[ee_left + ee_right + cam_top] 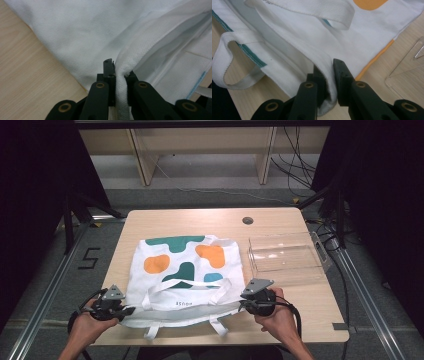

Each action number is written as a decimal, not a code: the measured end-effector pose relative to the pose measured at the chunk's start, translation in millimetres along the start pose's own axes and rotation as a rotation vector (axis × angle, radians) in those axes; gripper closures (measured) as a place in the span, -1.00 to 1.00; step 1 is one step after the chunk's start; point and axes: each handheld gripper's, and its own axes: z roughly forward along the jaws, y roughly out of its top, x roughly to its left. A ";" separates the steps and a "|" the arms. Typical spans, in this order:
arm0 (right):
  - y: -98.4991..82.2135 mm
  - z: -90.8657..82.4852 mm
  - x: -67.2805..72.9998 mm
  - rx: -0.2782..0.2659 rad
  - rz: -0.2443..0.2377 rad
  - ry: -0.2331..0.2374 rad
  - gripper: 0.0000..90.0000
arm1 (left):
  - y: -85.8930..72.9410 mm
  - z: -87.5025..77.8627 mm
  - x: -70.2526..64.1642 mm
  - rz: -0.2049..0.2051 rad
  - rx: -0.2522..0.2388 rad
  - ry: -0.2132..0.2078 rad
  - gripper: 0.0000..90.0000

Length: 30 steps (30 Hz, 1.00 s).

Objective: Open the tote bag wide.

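The left gripper [120, 75] was clamped on the tote bag [185, 270] hem. The right gripper [329, 75] pinched the bag's opposite hem corner, beside the clear plastic tray [287, 257].

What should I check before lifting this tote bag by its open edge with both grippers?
1. Left gripper pinching the hem of the tote bag: ok, fabric sits between its pads.
2. Right gripper clamped on the opposite corner: ok.
3. Handles free of the grippers: ok, they lie loose on the bag.
4. Clear plastic box apart from the bag: ok, it sits beside it.
5. Both layers caught in each grip: cannot tell.
6. Table space beyond the bag: ok.
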 end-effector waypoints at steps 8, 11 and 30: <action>6.9 -7.7 -1.5 -0.031 0.015 -0.005 0.81 | 1.8 -8.8 -2.2 0.018 -0.046 0.025 0.90; 16.4 -16.0 -4.8 -0.041 0.010 0.004 0.82 | 3.2 -15.1 -0.5 0.013 -0.061 0.025 0.91; 128.6 -102.4 -60.1 -0.100 -0.072 -0.008 0.85 | 94.3 -121.2 28.6 0.132 -0.239 0.066 0.93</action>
